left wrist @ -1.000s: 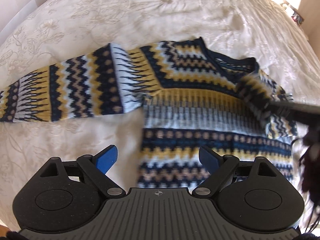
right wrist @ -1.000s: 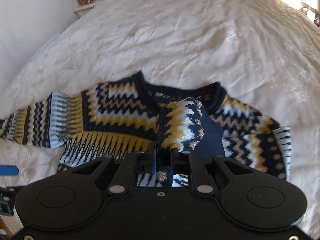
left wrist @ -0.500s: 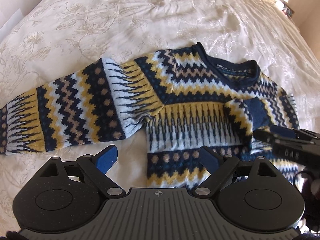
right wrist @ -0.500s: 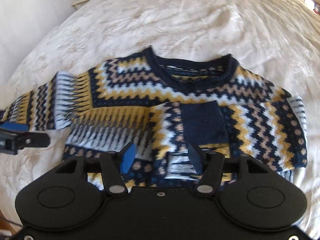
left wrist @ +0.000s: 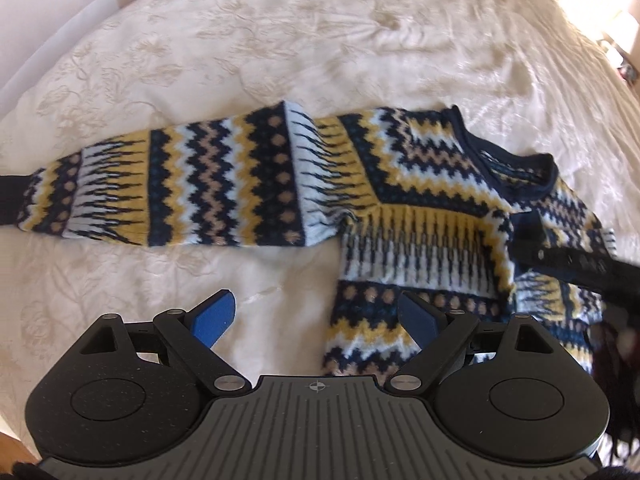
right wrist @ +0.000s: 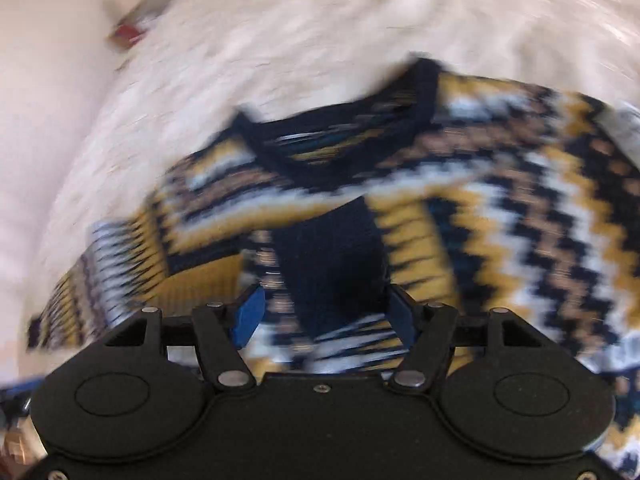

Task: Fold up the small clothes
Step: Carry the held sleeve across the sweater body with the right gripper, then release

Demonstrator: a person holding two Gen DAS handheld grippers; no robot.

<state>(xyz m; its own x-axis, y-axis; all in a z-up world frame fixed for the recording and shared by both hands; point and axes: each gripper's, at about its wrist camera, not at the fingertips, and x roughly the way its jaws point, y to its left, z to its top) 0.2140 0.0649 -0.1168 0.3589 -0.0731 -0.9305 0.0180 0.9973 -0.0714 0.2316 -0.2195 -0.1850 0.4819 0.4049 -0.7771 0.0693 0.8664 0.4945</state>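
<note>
A navy, yellow and white zigzag sweater (left wrist: 420, 208) lies face up on the bed. One sleeve (left wrist: 192, 188) stretches out flat to the left. My left gripper (left wrist: 316, 318) hovers open above the sweater's lower left edge, with nothing between its blue pads. The other sleeve is folded across the chest, and its navy cuff (right wrist: 332, 256) lies between the jaws of my right gripper (right wrist: 325, 316). Those jaws are opening and the pads stand clear of the cuff. The right wrist view is blurred. One of the right gripper's black fingers (left wrist: 576, 260) shows over the sweater's right side.
A cream embroidered bedspread (left wrist: 320, 48) covers the bed all around the sweater. A white wall (left wrist: 48, 40) runs along the left. A blurred nightstand with a red object (right wrist: 128, 34) stands at the far left corner.
My right gripper let go of the sleeve cuff, which now rests folded on the chest; its jaws spread and it dropped closer. My left gripper drifted left toward the outstretched sleeve.
</note>
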